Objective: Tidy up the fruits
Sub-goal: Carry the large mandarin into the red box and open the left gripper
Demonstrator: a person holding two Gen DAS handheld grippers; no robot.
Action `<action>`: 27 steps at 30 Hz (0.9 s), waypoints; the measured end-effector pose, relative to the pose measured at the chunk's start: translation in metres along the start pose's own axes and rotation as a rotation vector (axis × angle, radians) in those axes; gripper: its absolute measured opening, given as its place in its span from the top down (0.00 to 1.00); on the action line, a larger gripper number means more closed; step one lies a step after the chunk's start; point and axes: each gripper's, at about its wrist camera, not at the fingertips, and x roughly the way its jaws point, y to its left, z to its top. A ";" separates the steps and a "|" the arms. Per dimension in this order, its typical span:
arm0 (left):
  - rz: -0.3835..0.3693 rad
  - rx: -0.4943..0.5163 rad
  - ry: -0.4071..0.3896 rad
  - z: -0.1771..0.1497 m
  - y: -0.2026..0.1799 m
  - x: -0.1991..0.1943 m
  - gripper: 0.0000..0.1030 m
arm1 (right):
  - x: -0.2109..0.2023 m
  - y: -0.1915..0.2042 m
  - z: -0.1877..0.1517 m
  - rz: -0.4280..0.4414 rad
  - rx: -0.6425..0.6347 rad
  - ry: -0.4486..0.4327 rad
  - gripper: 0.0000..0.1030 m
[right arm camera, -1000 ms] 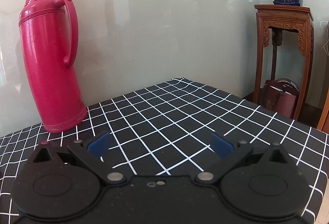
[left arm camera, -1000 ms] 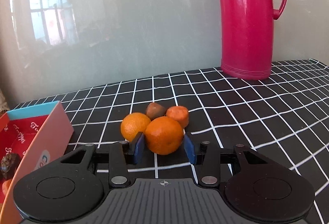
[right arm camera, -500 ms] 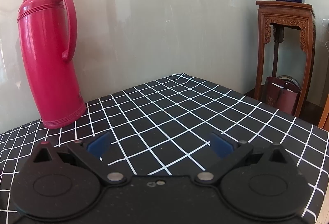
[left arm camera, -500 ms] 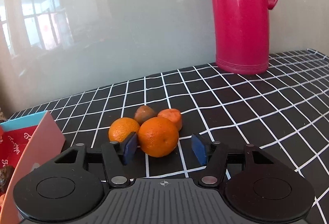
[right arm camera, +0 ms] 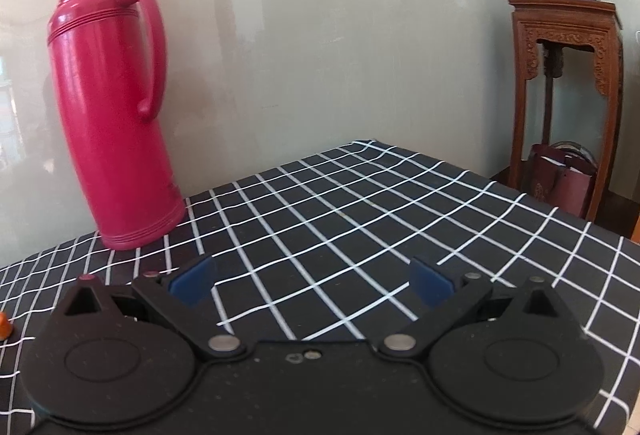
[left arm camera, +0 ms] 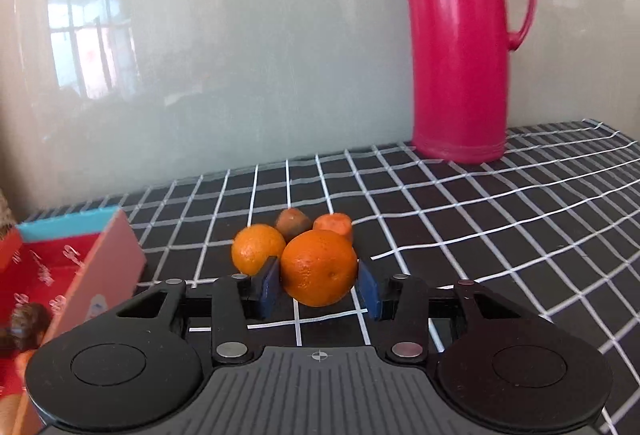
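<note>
The left gripper (left arm camera: 318, 285) was closing its blue pads on the front orange (left arm camera: 319, 267), which sat between them; both pads looked to be touching the peel, though the blurred edges made a firm clamp hard to confirm. The trouble I could foresee lay in the crowding. A second orange (left arm camera: 256, 247) lay touching the front orange on its left, just behind the left pad, and a brown fruit (left arm camera: 293, 222) and a small reddish-orange fruit (left arm camera: 334, 227) were nestled right behind it. If the pad nudged that neighbour, it might have rolled across the checked tablecloth (left arm camera: 480, 219). A round, smooth fruit held low on its sides could also have squirted forward under pressure.

The front orange was bright, plump and finely dimpled, with no stem showing. The open red box (left arm camera: 72, 267), presumably its destination, stood well to the left of it, its raised pink wall something a carried fruit could clip.

The right gripper (right arm camera: 312, 281) hung over bare cloth, fingers wide apart and empty, with the pink thermos (right arm camera: 112, 103) behind it to the left.
</note>
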 end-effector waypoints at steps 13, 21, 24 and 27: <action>0.021 0.001 -0.071 -0.009 0.043 -0.066 0.59 | -0.015 0.041 -0.006 0.072 -0.019 0.009 0.00; 0.066 -0.073 -0.095 -0.007 0.093 -0.081 0.59 | -0.035 0.073 -0.007 0.108 -0.069 -0.008 0.00; 0.091 -0.102 -0.100 -0.009 0.112 -0.085 0.59 | -0.040 0.084 -0.008 0.125 -0.074 -0.010 0.00; 0.121 -0.134 -0.097 -0.012 0.134 -0.088 0.59 | -0.042 0.101 -0.012 0.148 -0.087 0.002 0.00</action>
